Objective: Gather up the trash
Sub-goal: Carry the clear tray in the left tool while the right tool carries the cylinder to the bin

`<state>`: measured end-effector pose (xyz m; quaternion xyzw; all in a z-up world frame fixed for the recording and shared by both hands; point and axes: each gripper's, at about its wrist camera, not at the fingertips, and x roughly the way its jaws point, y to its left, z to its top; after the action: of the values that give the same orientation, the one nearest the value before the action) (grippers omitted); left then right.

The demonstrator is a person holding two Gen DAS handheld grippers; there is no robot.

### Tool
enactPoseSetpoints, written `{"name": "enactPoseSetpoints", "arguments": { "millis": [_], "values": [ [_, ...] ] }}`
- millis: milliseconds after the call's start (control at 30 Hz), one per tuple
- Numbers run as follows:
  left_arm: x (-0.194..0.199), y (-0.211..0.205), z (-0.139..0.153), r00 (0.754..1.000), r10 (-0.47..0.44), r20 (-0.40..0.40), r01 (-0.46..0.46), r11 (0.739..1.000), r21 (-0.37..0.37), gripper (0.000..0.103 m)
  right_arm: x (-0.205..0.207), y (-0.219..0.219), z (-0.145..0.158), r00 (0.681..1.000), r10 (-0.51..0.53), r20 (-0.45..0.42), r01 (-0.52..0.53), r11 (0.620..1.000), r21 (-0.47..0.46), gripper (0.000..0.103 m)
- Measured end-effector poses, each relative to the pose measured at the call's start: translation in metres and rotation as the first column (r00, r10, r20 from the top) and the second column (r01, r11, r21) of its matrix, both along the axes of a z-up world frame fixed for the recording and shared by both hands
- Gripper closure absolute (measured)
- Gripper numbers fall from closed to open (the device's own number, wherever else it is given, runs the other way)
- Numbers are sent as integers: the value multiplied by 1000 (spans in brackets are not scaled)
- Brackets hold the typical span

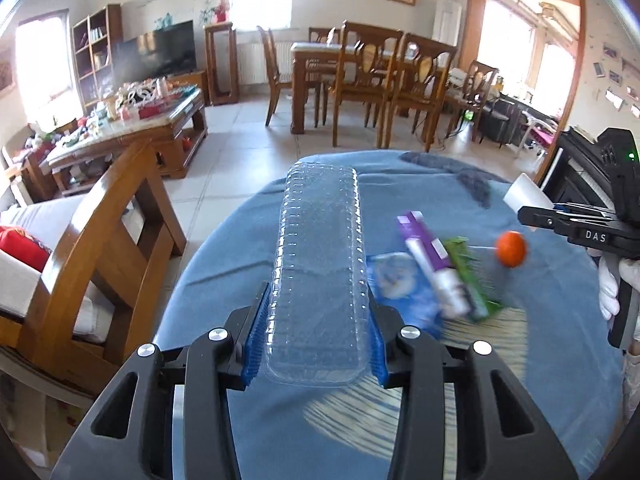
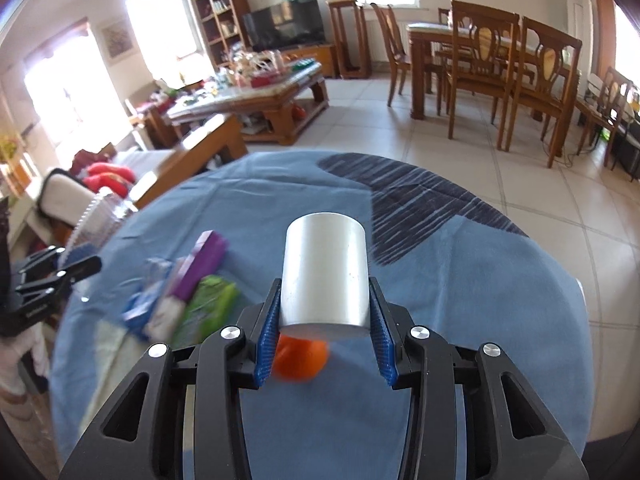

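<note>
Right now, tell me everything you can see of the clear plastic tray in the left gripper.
The clear plastic tray is a long, narrow, transparent container with ribbed, dimpled side walls and rounded corners; it looks like thin, empty food packaging. The left gripper has its jaws shut on the tray's near end, blue pads pressing both long sides. It points straight forward, lifted above the blue tablecloth, touching nothing else visible.
</note>
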<state>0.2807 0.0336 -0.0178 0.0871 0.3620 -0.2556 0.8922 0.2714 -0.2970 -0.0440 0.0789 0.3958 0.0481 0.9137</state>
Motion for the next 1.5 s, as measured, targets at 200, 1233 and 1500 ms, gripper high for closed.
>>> {"name": "enactPoseSetpoints", "arguments": {
  "millis": [200,1233,1500],
  "values": [
    [-64,-31,25,995,-73,70,76,996,-41,61,-72,0,29,997,20,69,-23,999,42,63],
    [-254,-268,0,861,-501,90,507,859,-64,61,-380,-188,15,933,-339,124,316,933,174,63],
    [-272,-324,-11,801,-595,62,598,799,-67,61,-426,-241,0,884,-453,113,428,883,195,63]
  ]
}}
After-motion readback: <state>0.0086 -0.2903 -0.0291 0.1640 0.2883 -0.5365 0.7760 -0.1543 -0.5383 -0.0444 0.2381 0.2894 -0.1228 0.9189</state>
